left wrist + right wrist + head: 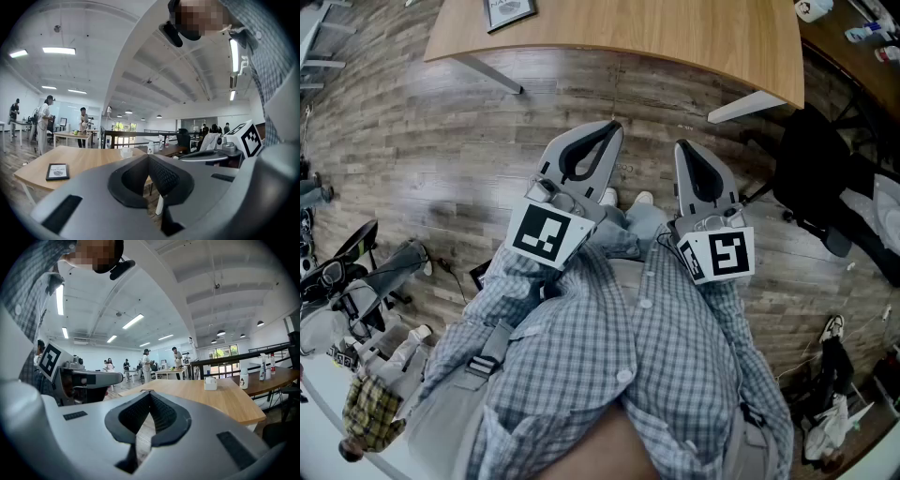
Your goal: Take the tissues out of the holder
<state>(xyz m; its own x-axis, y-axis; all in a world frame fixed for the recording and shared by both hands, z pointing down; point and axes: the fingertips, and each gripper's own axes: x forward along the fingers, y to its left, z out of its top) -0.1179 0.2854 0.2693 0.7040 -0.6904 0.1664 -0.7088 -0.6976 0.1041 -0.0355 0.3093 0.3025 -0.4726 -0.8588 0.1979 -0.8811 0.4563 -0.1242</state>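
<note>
reach not begun, both tools empty

the task looks to be at its very start: nothing has been touched. the left hand-held gripper point(149, 158) has its jaws pressed together with nothing between them, and the right hand-held gripper point(150, 394) is the same, tips meeting on empty air.

the small white box point(210, 383) that i take for the tissue holder stands on the worktop point(201, 399), well ahead of the right hand-held gripper and off to the right of its tips. from the left hand-held gripper it lies ahead and a little left of the tips. a picture frame point(57, 171) lies flat on the worktop, nearer and further left.

both tools are held close in front of the person's body, side by side, pointing forward and only slightly downward. they are over the floor point(441, 141), short of the worktop's near edge.

the next move likely calls for stepping or reaching forward until the holder is just ahead of the tips. then one pair of jaws must spread to pinch the tissue at its top, perhaps with the other tool steadying the box.
</note>
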